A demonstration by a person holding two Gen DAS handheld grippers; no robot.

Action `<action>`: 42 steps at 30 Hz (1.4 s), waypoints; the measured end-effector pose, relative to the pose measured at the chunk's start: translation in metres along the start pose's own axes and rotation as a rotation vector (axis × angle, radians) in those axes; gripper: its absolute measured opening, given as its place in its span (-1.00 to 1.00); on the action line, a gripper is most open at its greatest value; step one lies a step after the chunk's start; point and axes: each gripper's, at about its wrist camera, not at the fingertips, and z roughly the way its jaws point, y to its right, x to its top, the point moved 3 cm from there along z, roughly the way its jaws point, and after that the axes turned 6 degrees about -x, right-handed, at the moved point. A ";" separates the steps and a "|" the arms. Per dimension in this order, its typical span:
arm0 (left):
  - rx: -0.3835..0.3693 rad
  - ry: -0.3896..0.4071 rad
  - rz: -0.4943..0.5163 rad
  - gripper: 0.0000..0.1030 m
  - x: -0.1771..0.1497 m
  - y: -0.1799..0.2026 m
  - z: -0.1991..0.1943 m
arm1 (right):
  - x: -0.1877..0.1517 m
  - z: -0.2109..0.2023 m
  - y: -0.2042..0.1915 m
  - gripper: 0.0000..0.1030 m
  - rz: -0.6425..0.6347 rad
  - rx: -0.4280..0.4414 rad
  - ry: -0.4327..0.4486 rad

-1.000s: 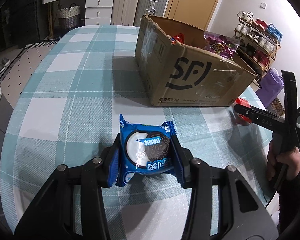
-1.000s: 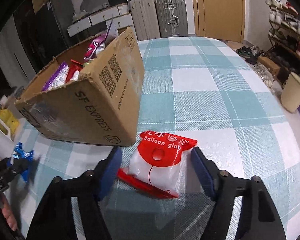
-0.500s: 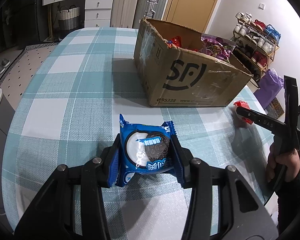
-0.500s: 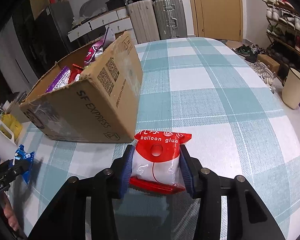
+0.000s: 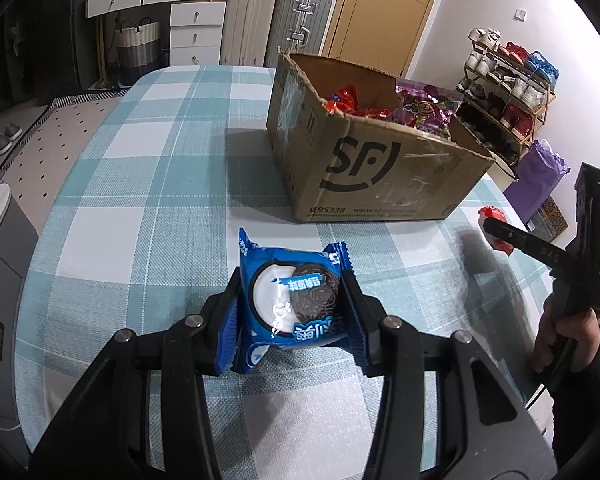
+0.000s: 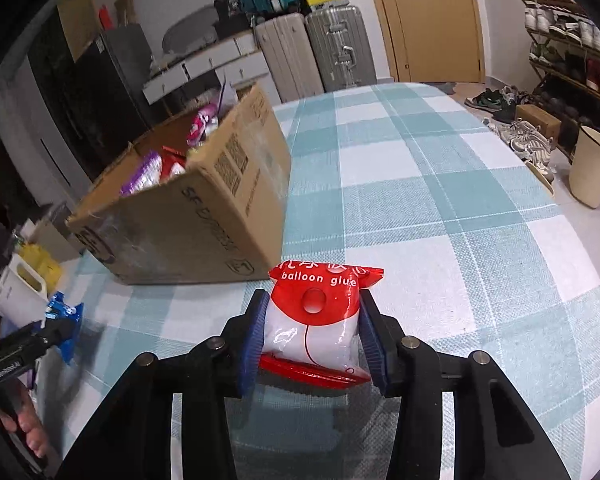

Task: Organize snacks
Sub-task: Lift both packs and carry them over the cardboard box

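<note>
My left gripper is shut on a blue cookie packet and holds it just above the checked tablecloth, in front of the open cardboard box. Red and purple snack bags fill that box. In the right wrist view, my right gripper is shut on a red and white "balloon glue" packet, lifted off the cloth to the right of the box. Each view shows the other gripper at its edge: the right one with the red packet, the left one with the blue packet.
The table wears a teal and white checked cloth. Suitcases, drawers and a door stand behind it. A shoe rack and a purple bag are at the right, a bin on the floor.
The right gripper's jaws closed on the balloon glue packet and lifted it slightly. The left gripper kept holding the cookie packet, and the view tipped up a little toward the box.
</note>
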 end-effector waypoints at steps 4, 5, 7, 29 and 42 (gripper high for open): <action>-0.004 0.008 0.008 -0.18 0.002 0.004 -0.007 | 0.001 -0.013 0.002 -0.14 0.023 0.026 0.017; -0.005 0.012 0.010 -0.18 0.003 0.005 -0.008 | 0.001 -0.017 0.002 -0.14 0.024 0.035 0.026; -0.006 0.017 0.019 -0.18 0.004 0.008 -0.012 | 0.001 -0.026 0.001 -0.14 0.025 0.039 0.044; -0.037 0.097 0.063 -0.18 0.051 0.047 -0.049 | 0.028 -0.118 -0.066 -0.14 -0.042 0.186 0.173; -0.067 0.122 0.093 -0.18 0.109 0.069 -0.040 | 0.069 -0.117 -0.110 -0.14 -0.088 0.256 0.199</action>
